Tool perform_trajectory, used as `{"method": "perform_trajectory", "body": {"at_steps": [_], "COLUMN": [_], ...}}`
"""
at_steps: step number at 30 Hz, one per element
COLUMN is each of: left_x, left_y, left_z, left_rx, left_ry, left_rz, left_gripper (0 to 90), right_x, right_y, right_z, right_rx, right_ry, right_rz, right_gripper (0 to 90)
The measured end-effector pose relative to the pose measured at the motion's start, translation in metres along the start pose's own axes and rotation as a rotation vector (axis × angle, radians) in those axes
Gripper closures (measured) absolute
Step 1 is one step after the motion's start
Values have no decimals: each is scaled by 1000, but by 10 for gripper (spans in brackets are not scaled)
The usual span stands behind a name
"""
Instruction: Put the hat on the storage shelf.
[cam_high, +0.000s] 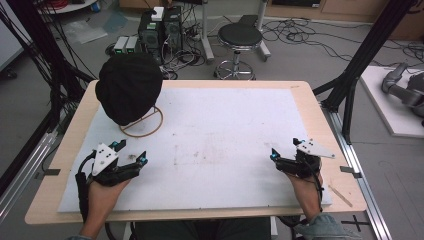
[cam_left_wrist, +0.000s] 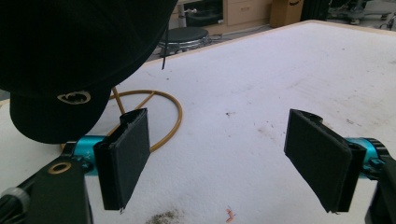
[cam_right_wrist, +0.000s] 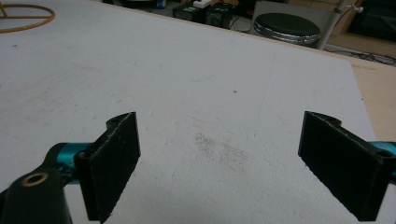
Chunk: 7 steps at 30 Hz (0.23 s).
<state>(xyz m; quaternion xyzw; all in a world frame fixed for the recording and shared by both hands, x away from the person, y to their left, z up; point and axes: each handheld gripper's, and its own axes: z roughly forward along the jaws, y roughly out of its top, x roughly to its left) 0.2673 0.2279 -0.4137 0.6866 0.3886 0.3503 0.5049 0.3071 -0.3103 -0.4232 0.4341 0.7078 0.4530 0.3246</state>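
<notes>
A black cap (cam_high: 129, 86) hangs on a thin gold wire stand whose ring base (cam_high: 143, 125) rests on the white mat at the back left. In the left gripper view the cap (cam_left_wrist: 70, 51) looms close at upper left, a small gold emblem (cam_left_wrist: 74, 97) on it, with the ring base (cam_left_wrist: 173, 116) behind my left jaw. My left gripper (cam_high: 131, 152) stands open just in front of the stand, nothing between its jaws. My right gripper (cam_high: 285, 150) is open over the mat's right side, also empty; its view has the ring base (cam_right_wrist: 25, 18) far off at top left.
A white mat (cam_high: 215, 145) covers most of the wooden table (cam_high: 305, 92). A black round stool (cam_high: 240, 36) stands behind the table's far edge, with computer boxes (cam_high: 160, 27) and cables on the floor. Black frame posts (cam_high: 370, 45) rise at the right.
</notes>
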Motion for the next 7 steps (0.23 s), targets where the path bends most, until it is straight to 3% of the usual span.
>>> {"method": "perform_trajectory", "body": {"at_steps": [7], "left_x": [0], "left_y": [-1], "left_z": [1], "left_rx": [3], "left_ry": [2], "left_rz": [-5], "left_gripper": [229], "right_x": [0], "right_y": [0], "right_z": [0], "right_rx": [-6], "right_ry": [-2], "right_rz": [-2], "right_gripper": [127]}}
